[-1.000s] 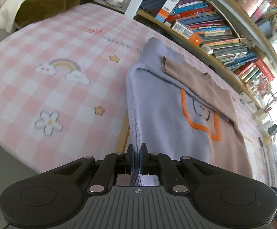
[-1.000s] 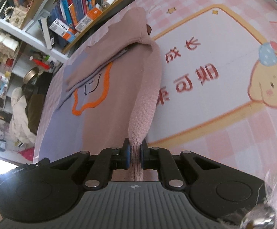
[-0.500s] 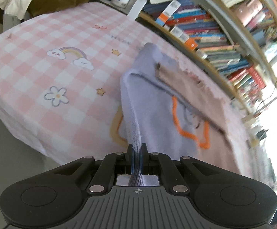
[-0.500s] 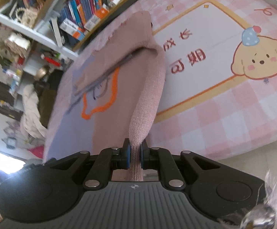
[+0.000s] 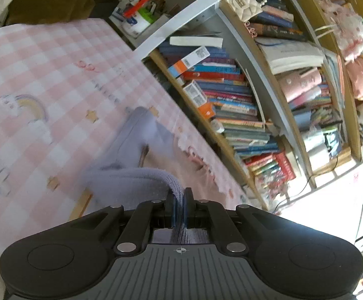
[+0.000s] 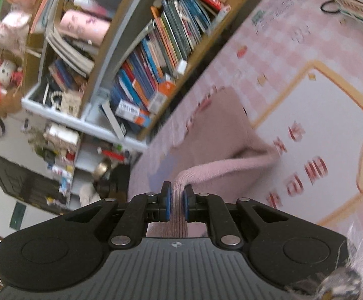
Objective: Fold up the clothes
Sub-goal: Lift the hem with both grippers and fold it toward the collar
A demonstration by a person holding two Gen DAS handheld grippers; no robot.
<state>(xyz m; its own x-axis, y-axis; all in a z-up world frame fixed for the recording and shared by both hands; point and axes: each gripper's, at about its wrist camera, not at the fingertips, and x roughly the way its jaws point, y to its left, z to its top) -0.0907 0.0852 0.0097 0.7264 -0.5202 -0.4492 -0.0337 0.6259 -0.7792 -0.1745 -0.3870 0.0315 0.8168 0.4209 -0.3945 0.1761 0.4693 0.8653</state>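
The bench (image 5: 31, 75), covered by a pink checked cloth, runs along a bookshelf (image 5: 231, 95) whose lower board stands just beside its far edge; the near-left edge drops off in the left wrist view. In the left wrist view open checked cloth lies to the left of the garment; in the right wrist view a white printed panel lies to its right. One sweater (image 5: 141, 135) is on the bench, lavender on one side and dusty pink on the other, its body lying flat but blurred. Two tools are in view. The left tool (image 5: 179, 205) is pressed together on a ribbed lavender edge, lifted so the knit arches up from the bench. The right tool (image 6: 177, 203) pinches a ribbed pink edge of the sweater (image 6: 219, 135), likewise raised in a curve.
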